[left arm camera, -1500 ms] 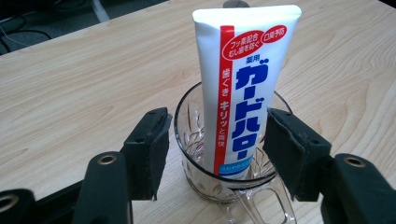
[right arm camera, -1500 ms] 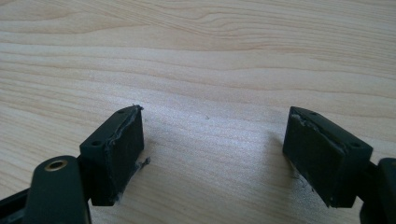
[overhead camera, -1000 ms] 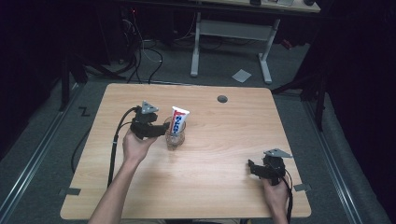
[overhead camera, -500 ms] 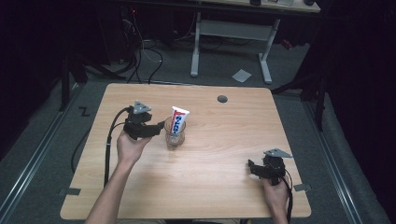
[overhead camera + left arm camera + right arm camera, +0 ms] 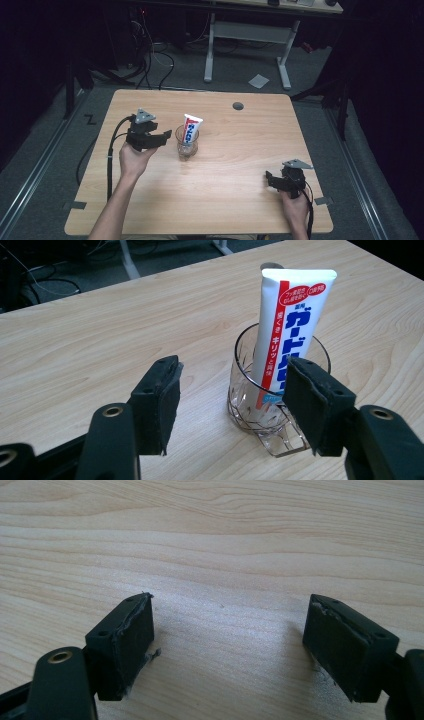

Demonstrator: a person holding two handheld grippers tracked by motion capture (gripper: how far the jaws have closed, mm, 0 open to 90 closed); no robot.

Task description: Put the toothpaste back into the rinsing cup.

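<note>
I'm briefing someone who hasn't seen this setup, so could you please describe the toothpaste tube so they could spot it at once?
On the light wooden table, look left of centre for the clear cut-glass tumbler, just ahead of the left gripper. Standing upright inside it is the white toothpaste tube, the table's one printed item, with a red stripe and blue lettering.

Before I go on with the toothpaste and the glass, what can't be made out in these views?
- Toothpaste tube: its lower end, left gripper view, blurred behind the cut glass.
- Glass: its right base, same view, hidden by the left hand-held gripper, jaws open.
- Tube print: high view, too small to read.
- Right hand-held gripper: jaws open; its own view gives just bare table.
</note>
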